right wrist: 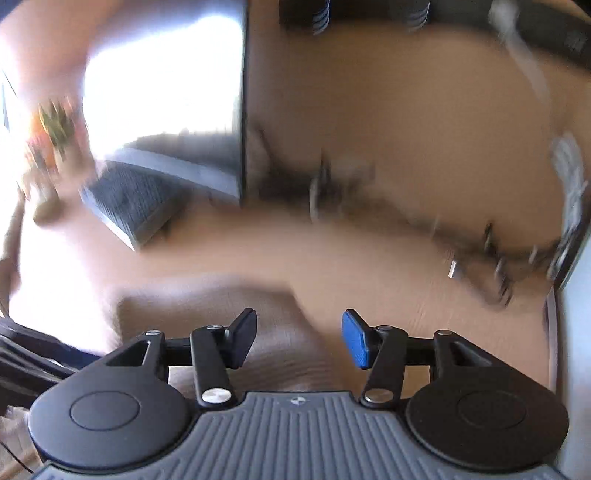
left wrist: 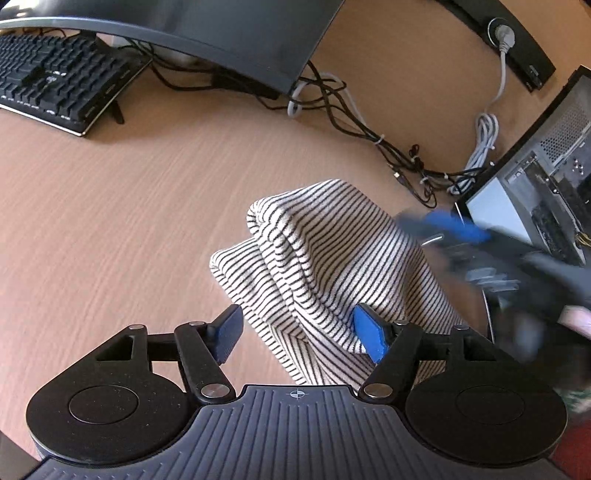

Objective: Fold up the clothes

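A striped garment (left wrist: 321, 258), cream with thin dark lines, is seen bunched and partly folded on the wooden table (left wrist: 110, 221), just ahead of the left gripper (left wrist: 301, 332). That gripper's jaws are held apart, with a fold of the cloth lying between them; the blue pad appears to touch the fabric, while the other pad is clear of it. The right gripper (right wrist: 299, 339) is shown partly open with nothing gripped, the blurred cloth lying beneath it. Its view is heavily smeared. A keyboard (left wrist: 55, 77), a monitor (left wrist: 221, 33) and a tangle of cables (left wrist: 369, 122) are set at the far side of the table.
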{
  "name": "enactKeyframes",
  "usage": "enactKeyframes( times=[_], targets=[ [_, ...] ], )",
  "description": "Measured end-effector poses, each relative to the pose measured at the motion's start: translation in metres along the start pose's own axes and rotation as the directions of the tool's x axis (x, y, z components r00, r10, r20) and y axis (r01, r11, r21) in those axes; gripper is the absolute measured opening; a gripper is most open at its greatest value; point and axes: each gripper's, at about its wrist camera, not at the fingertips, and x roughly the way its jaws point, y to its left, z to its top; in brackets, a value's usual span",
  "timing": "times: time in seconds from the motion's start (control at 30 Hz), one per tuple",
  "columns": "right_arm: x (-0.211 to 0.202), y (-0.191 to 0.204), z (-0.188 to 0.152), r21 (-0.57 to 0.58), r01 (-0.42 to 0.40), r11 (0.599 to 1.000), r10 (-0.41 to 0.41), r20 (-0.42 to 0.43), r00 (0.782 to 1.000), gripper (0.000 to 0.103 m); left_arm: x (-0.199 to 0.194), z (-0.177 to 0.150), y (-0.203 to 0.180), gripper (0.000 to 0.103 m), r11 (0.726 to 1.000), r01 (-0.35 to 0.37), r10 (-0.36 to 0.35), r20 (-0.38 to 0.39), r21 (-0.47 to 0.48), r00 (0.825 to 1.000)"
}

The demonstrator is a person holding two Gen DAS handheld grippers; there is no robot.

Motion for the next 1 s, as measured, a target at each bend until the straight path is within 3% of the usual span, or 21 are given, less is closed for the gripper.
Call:
enactKeyframes(
  times=[0.13, 0.3, 0.4, 0.53, 0.67, 0.77, 0.93, 1.0],
  targets=[
    [0.007, -0.012, -0.006, 0.086, -0.025, 0.996, 0.026, -0.005, 1.0, 0.057, 0.002, 0.0, 0.003, 0.077, 1.0, 0.0, 0.0, -0.005, -0.011, 1.0],
    [-0.029, -0.002, -0.008, 0.018, -0.017, 1.0, 0.016, 0.044, 0.999, 0.058, 0.003, -0.002, 0.005, 0.079, 1.0, 0.004, -0.004, -0.007, -0.013, 1.0],
    [-0.048, 0.002, -0.026, 0.016, -0.033, 0.999, 0.033, 0.046, 0.998, 0.067, 0.003, 0.0, 0.007, 0.08, 1.0, 0.006, -0.006, -0.009, -0.021, 1.0],
    [-0.042, 0.007, -0.056, -0.009, -0.001, 1.0, 0.001, 0.001, 1.0, 0.075, 0.004, 0.002, 0.005, 0.08, 1.0, 0.003, -0.003, -0.016, -0.024, 1.0],
    [-0.042, 0.006, -0.056, 0.014, -0.006, 1.0, 0.006, 0.009, 1.0, 0.076, -0.003, 0.006, 0.002, 0.077, 0.997, -0.001, -0.001, -0.027, -0.072, 1.0],
    [-0.043, 0.001, -0.056, 0.007, -0.036, 0.999, 0.036, 0.009, 0.999, 0.076, -0.01, 0.01, 0.0, 0.078, 0.988, 0.059, -0.063, -0.026, -0.143, 0.998],
    [-0.047, -0.02, -0.051, 0.076, -0.117, 0.99, 0.117, 0.004, 0.993, 0.076, -0.002, 0.003, -0.009, 0.079, 0.987, 0.061, -0.067, -0.04, -0.149, 0.997],
    [-0.053, -0.028, -0.046, 0.095, -0.099, 0.991, 0.097, 0.023, 0.995, 0.077, 0.002, 0.0, -0.007, 0.079, 0.986, 0.056, -0.064, -0.043, -0.159, 0.997]
  ],
)
